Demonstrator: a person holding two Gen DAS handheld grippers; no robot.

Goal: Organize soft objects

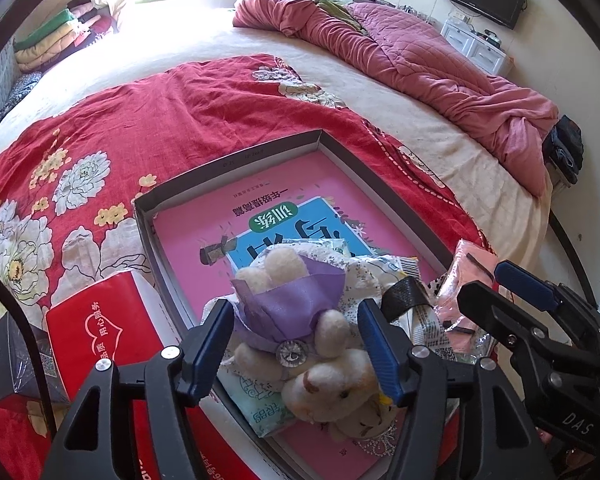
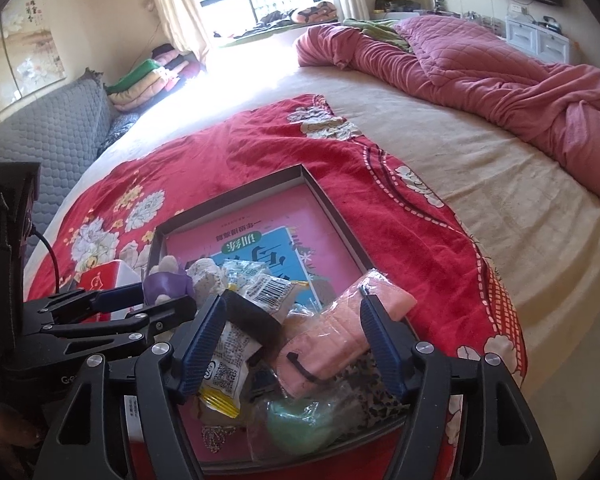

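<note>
**Both hand-held grippers released over a tray of soft things**

The shallow grey cardboard tray [image 1: 236, 160] lies on a red floral blanket [image 1: 140, 120] spread over the bed, and serves as the collecting place. A pink workbook [image 1: 204, 224] lines its floor, giving the soft items a flat base.

At the tray's near end, the left hand-held gripper [image 1: 298, 346] stands spread around a plush bear [image 1: 320, 376] in a lilac satin wrap. Its blue ribbed pads flank the toy without pressing it, so the toy appears to be resting in the tray on a crinkly wet-wipe packet [image 1: 260, 404].

The right hand-held gripper [image 2: 294, 344], also spread, straddles a pink quilted pouch [image 2: 332, 340] that leans on a heap of glossy snack packets [image 2: 260, 292] at the tray's near right corner. A mint-green round thing in clear film [image 2: 296, 424] lies just below the pouch.

Outside the tray's left wall sits a stiff red tissue box [image 1: 100, 320].
</note>
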